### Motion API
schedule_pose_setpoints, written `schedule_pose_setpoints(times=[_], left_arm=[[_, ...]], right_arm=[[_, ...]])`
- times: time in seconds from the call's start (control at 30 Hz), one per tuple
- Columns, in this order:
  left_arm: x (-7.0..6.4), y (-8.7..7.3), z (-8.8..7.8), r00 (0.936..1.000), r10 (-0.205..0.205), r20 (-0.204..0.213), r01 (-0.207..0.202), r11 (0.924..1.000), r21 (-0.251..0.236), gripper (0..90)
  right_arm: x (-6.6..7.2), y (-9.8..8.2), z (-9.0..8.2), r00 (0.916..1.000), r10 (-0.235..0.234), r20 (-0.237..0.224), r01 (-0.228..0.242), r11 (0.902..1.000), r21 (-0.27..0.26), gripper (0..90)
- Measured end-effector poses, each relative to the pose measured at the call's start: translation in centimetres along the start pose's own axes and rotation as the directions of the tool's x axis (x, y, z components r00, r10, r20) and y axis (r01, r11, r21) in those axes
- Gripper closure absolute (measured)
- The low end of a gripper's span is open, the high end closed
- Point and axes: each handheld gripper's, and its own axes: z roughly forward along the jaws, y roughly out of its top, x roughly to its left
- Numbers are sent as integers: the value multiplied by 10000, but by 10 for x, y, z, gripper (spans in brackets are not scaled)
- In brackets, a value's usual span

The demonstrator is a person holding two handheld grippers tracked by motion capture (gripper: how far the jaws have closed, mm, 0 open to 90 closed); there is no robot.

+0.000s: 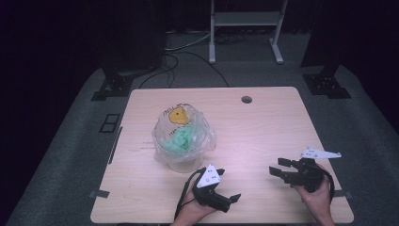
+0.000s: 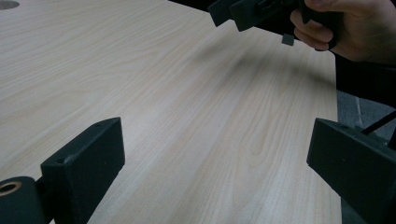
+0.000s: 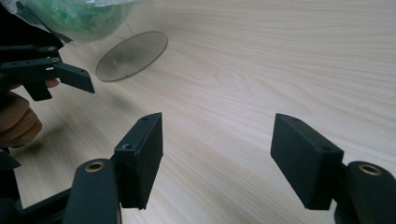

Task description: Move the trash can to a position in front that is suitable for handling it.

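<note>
My left tool hangs low over the near edge of the desk, jaws spread wide with nothing but bare wood between them. My right tool sits off to the right, also released and empty, and the two point roughly toward each other.

The thing nearest my left tool is the clear container lined with a thin plastic bag, standing just beyond it, left of the desk's middle. Crumpled green material fills it, with a yellow patch toward the back. I judge it light and easy to tip. The film is soft, slippery and crinkly, and would tear or slide if pinched hard. I would take the bag by its gathered rim, or steady the stiffer wall below it.

The desk is pale, smooth wood, with a cable hole at the far side. Around it lie grey carpet, dark stands and a white frame in a dim room.
</note>
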Motion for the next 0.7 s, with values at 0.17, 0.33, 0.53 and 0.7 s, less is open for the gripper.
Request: schedule_pose_setpoints(times=[0.17, 0.33, 0.53, 0.7], left_arm=[[-2, 5, -2, 10000, 37, 6, -37, 10000, -43, 31], [-5, 12, -9, 9998, 202, -45, -203, 9995, -243, 37], [0, 10, -16, 10000, 13, 35, -12, 9997, -263, 37], [2, 7, -24, 9999, 144, -34, -144, 9999, -68, 37]], right_arm=[[-3, 0, 0, 10000, -2, -6, 2, 10000, 29, 336], [-4, 0, 0, 10000, 34, -12, -34, 10000, 14, 336], [-4, 0, -1, 9999, 107, -52, -107, 9999, -33, 335], [-4, 1, -1, 9998, 180, -75, -181, 9998, -60, 335]])
